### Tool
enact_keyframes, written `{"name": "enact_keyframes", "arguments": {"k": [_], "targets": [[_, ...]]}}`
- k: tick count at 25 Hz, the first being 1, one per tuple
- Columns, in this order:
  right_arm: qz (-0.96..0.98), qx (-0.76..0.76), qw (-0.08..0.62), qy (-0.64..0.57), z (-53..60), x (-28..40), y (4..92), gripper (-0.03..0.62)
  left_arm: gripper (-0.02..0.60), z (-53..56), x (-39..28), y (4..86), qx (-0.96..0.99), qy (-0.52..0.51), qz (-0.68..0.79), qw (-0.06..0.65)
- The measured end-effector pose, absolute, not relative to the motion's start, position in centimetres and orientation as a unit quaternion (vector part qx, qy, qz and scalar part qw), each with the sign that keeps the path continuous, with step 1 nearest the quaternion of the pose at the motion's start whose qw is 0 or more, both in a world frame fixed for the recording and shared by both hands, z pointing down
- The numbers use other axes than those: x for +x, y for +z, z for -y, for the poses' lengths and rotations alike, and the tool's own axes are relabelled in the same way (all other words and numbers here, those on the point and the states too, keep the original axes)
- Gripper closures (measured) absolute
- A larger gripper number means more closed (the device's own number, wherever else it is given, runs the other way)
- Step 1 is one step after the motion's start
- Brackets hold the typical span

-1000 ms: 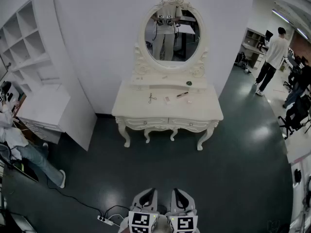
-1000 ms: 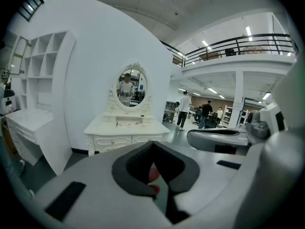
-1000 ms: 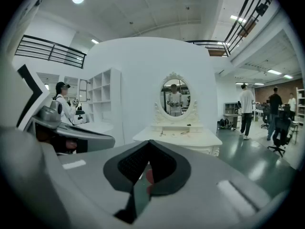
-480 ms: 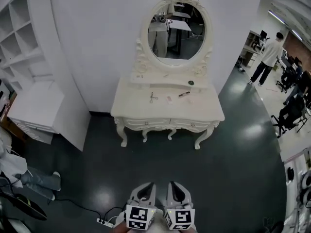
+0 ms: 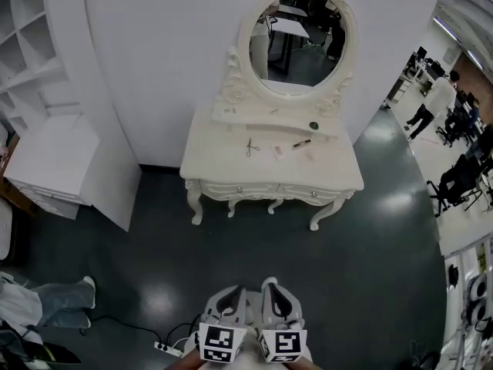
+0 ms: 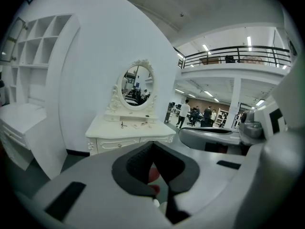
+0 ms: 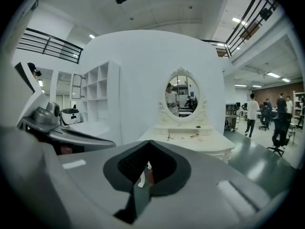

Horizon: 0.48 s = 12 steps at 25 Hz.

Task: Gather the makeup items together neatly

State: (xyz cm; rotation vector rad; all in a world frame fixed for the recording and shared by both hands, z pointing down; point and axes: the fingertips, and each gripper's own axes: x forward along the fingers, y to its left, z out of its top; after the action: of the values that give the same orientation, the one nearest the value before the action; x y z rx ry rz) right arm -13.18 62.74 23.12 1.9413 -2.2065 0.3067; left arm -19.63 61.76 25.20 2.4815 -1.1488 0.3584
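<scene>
Both tongs, the left tongs (image 5: 233,297) and the right tongs (image 5: 274,291), are closed and empty, side by side at the bottom centre of the head view. They are well apart from the white worktop (image 5: 223,168) in the upper middle. The makeup items lie there straight ahead: scissors (image 5: 251,146) at the left, a small pink piece (image 5: 278,152) in the middle and a dark stick (image 5: 301,142) slanting up to the right, probably nearer the right tongs.
</scene>
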Motion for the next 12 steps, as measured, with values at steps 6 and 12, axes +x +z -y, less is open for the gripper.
{"name": "enact_keyframes", "arguments": {"k": [6,12], "targets": [[0.754,0.644,0.087,0.098,-58.5,-13.6,22.9,0.595,0.586,-57.9,-19.8,25.4,0.876,0.127,0.422,0.198],[0.761,0.631,0.073,0.13,-53.2,-11.5,24.5,0.595,0.586,-52.8,-18.1,26.5,0.867,0.139,0.439,0.191]]}}
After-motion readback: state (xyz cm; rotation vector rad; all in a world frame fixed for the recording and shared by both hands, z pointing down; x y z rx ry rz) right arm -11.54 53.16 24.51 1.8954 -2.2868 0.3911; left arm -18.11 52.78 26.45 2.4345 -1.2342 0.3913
